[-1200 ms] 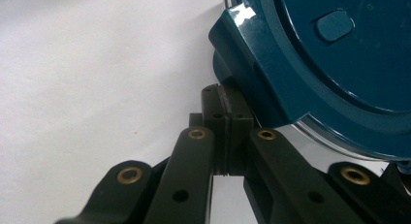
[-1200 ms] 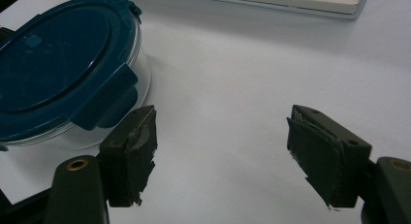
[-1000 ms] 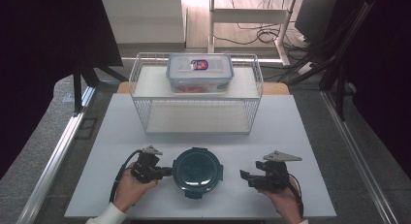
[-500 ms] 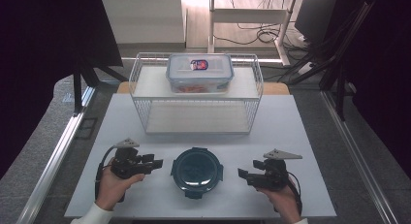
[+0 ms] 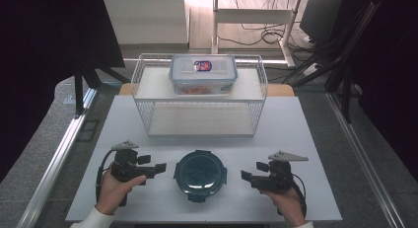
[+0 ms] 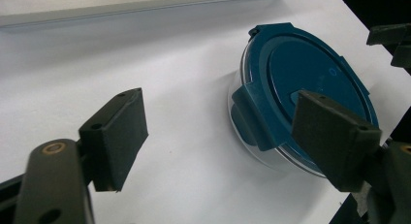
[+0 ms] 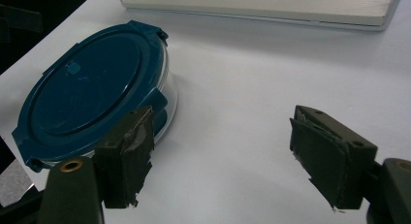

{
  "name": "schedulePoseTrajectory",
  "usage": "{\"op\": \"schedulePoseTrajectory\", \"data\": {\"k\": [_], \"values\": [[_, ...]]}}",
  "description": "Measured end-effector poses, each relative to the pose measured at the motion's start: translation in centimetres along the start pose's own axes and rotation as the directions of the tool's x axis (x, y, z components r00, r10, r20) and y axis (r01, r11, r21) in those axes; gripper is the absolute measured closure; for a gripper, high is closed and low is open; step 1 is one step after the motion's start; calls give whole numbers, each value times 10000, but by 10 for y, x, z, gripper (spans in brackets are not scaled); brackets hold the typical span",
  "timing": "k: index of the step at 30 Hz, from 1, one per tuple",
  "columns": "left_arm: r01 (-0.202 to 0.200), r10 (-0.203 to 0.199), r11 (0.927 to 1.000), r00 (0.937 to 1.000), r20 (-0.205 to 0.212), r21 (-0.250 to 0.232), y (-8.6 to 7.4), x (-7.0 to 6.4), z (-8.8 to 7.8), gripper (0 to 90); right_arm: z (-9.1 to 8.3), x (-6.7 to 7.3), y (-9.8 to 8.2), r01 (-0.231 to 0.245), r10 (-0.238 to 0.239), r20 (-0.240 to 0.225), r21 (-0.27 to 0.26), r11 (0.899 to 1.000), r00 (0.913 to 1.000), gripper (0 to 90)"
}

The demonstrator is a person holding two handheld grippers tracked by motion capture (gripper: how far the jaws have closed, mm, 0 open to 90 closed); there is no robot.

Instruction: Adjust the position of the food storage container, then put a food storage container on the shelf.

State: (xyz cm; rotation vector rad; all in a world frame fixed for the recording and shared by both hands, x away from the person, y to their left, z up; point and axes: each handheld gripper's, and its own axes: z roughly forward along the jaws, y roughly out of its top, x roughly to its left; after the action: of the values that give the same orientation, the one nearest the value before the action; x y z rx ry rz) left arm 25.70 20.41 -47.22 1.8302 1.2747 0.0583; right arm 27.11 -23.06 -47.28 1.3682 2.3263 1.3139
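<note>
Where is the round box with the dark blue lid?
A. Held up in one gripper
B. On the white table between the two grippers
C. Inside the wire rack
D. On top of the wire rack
B: the round container sits on the white table, with the left gripper and right gripper on either side, both open.

White table, grey floor, dark surrounds, cables behind.

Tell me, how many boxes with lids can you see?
2. A round container with a dark blue lid sits on the table between both grippers. A rectangular clear-lidded box rests on the wire rack's top shelf.
</note>
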Motion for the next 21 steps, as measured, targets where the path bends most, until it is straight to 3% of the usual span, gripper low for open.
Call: {"op": "schedulePoseTrajectory", "data": {"k": [10, 14, 21], "values": [[81, -80, 9996, 10000, 40, -280, -3, -6, -7, 173, -3, 11, 0, 159, -159, 8, -128, 9998, 9999, 238], [-82, 81, 9996, 10000, -22, -281, -4, -8, -7, 175, -2, 15, 1, 223, -223, 32, -87, 9997, 9997, 239], [215, -201, 9995, 9980, 604, -236, -2, -5, -1, 180, 3, 19, 2, 240, -239, -200, 88, 9997, 9995, 239]]}}
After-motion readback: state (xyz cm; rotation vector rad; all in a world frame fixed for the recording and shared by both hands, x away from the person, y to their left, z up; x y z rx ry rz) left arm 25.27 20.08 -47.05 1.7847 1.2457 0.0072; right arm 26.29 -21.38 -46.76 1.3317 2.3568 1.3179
